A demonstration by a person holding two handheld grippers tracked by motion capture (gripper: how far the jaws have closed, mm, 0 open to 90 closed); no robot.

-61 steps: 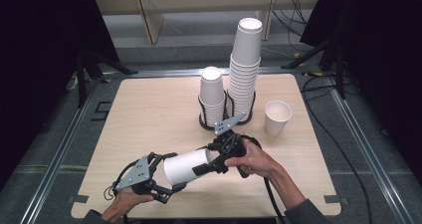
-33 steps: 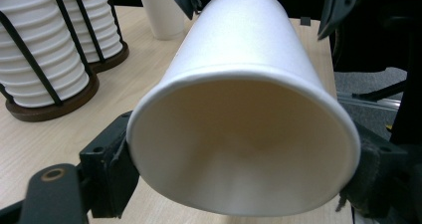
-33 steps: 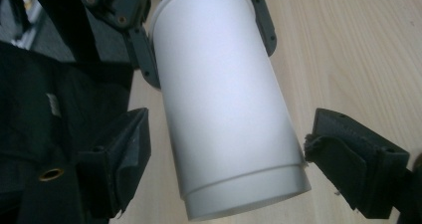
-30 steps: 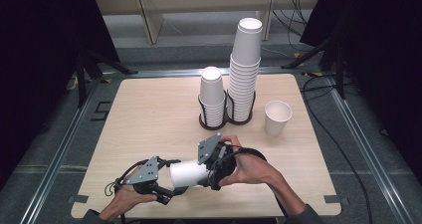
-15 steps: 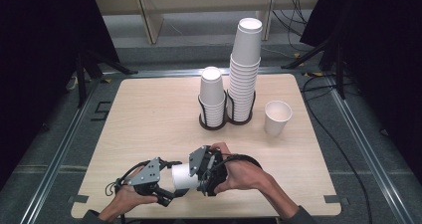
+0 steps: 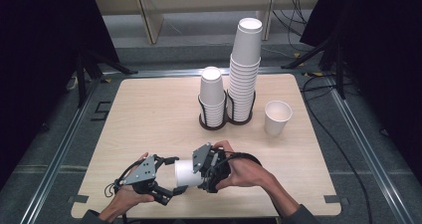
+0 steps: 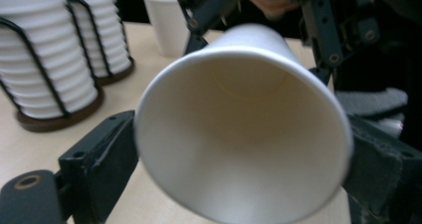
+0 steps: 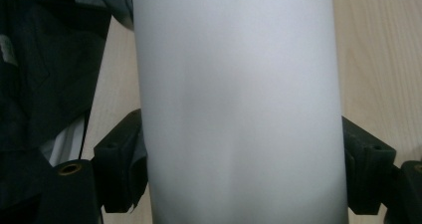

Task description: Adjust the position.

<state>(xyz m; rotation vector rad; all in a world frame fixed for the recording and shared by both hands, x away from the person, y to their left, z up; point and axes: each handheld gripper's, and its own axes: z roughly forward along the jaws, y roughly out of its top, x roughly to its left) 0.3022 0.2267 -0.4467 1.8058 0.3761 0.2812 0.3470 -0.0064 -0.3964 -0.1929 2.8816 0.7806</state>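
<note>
My right gripper (image 6: 199,170) covers the paper cup's (image 6: 183,172) base from above, and in its own view the cup runs off top and bottom.

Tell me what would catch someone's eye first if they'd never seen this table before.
Probably the white paper cup held on its side between the left gripper and the right gripper at the table's near edge, its open mouth facing the left one. Next, the tall stack of cups towering in a black wire holder at the far middle, beside a shorter stack. A single upright cup stands to their right.
</note>
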